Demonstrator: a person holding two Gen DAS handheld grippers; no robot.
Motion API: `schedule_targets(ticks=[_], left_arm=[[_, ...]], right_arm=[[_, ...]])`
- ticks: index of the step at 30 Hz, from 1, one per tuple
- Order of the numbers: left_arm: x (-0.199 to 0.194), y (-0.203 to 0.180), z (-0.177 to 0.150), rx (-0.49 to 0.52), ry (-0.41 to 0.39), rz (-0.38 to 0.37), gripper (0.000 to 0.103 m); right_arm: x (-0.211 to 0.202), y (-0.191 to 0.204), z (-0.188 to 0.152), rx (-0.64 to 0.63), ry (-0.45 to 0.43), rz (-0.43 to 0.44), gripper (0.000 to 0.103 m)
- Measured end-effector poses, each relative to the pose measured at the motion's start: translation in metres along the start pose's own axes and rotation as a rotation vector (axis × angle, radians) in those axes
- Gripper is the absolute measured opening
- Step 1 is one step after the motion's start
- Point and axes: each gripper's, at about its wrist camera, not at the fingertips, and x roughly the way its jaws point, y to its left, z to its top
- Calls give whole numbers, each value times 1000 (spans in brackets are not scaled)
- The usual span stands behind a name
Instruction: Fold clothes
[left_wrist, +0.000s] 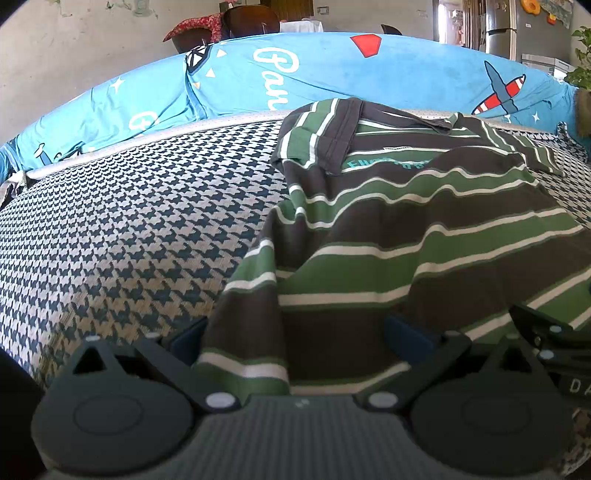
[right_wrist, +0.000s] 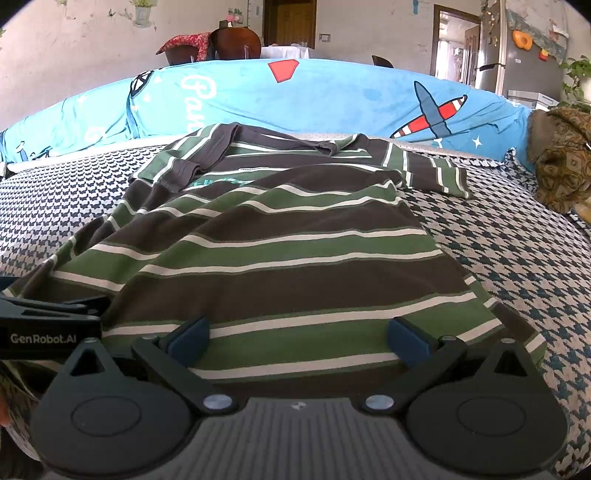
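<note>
A striped shirt (right_wrist: 280, 236), in bands of dark brown and green with thin white lines, lies spread on a bed covered by a blue-and-white houndstooth cover (left_wrist: 122, 221), its collar end away from me and its hem toward me. My left gripper (left_wrist: 295, 339) sits at the hem's left corner with its two blue-padded fingers (left_wrist: 188, 338) set wide apart, and a raised fold of the shirt stands between them; I cannot tell whether either pad touches the cloth. My right gripper (right_wrist: 299, 338) rests at the hem further right, its blue fingers (right_wrist: 408, 339) likewise spread wide, with the flat hem lying between them and nothing pinched. In the right wrist view the left tool appears at the left edge, and white lettering on its black body reads "GenRobot.AI" (right_wrist: 42, 338). In the left wrist view the right tool shows at the right edge with only the letters "DA" visible. Turquoise print on the shirt's chest (left_wrist: 384, 162) is half hidden by a fold and too broken to read. Behind the bed runs a bright blue sheet (right_wrist: 332, 99) with a red-and-white striped airplane (right_wrist: 432, 114) and white cursive writing that begins "Par", the rest hidden. A brown patterned bundle of cloth (right_wrist: 561, 158) sits at the bed's far right.
</note>
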Motion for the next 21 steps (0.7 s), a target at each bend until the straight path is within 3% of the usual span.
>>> schedule_targets(ticks=[7, 11, 21], left_arm=[[0, 2, 1, -5, 10, -7, 103], [-2, 2, 1, -12, 12, -8, 103], [-2, 0, 1, -21, 15, -3, 103]], right_arm=[[-16, -4, -6, 16, 20, -7, 103], [-35, -14, -12, 55, -18, -23, 100], [-70, -86, -21, 355, -118, -114, 79]])
